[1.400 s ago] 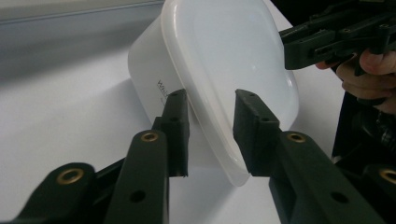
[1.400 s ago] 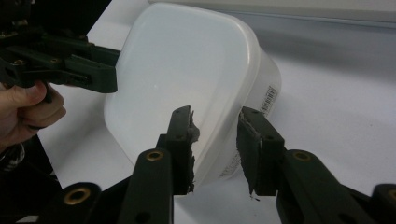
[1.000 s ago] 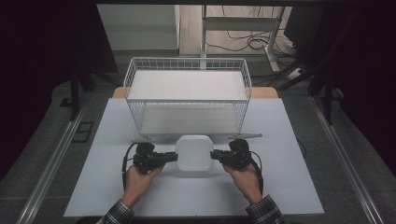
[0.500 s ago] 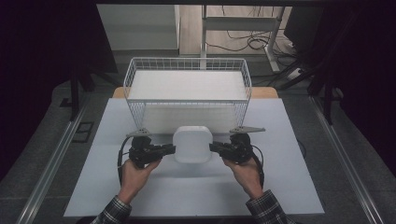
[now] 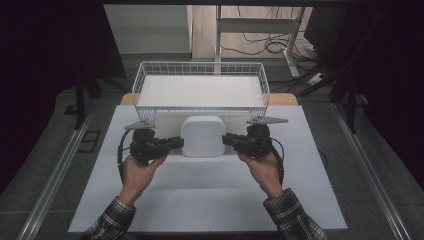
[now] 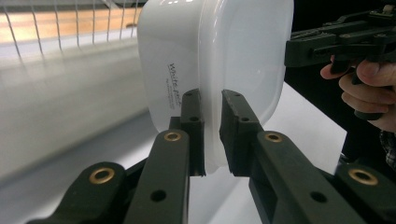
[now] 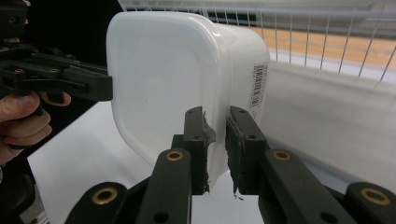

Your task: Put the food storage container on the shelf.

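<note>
A white plastic container (image 5: 202, 136) with rounded corners hangs above the white table, held from both sides. My left gripper (image 5: 176, 142) is shut on its left rim, and in the left gripper view the black jaws pinch the thin edge of the container (image 6: 219, 70). My right gripper (image 5: 227, 139) is shut on the right rim; in the right gripper view the container (image 7: 159, 79) shows a barcode label on its side wall. A white wire basket (image 5: 201, 75) stands just behind the container.
The basket sits at the far middle of the white table mat (image 5: 210, 200), with a wooden edge showing behind it. Metal rails run along both sides of the table. Cables and a frame lie on the floor beyond.
Both grippers have risen with the container between them, and it now hangs higher and closer to the basket's front wall.
</note>
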`<state>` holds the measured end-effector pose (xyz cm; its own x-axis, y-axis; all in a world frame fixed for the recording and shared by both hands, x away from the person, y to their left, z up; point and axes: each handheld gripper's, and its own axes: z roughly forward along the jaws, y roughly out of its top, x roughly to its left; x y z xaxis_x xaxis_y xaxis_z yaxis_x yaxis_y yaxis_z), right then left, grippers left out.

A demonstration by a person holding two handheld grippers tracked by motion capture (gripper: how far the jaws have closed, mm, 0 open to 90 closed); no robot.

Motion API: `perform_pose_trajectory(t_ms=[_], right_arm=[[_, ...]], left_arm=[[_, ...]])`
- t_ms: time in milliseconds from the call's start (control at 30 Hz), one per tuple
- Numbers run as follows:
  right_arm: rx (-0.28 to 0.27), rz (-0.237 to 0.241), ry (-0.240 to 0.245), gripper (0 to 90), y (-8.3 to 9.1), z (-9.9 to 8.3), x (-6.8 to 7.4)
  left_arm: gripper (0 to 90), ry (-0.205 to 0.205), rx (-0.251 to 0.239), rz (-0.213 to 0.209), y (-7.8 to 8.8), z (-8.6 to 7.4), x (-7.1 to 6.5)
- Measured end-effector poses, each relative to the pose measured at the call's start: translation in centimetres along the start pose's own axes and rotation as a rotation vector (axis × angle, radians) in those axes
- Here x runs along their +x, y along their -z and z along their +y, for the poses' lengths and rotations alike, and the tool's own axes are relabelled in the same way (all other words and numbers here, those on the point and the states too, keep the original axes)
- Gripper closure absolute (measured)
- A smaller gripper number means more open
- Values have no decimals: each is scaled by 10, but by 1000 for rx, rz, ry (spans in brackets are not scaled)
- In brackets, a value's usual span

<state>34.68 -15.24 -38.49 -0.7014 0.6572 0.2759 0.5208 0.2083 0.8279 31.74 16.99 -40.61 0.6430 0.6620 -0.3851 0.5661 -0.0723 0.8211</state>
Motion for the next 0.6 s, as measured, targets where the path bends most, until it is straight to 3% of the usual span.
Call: perform_pose_trajectory(t_ms=[300, 600], right_arm=[[-57, -2, 33, 781, 10, 43, 8], [-93, -8, 38, 781, 14, 79, 9]], left_arm=[[801, -29, -43, 9, 17, 43, -4], [799, -40, -52, 22, 24, 80, -2]])
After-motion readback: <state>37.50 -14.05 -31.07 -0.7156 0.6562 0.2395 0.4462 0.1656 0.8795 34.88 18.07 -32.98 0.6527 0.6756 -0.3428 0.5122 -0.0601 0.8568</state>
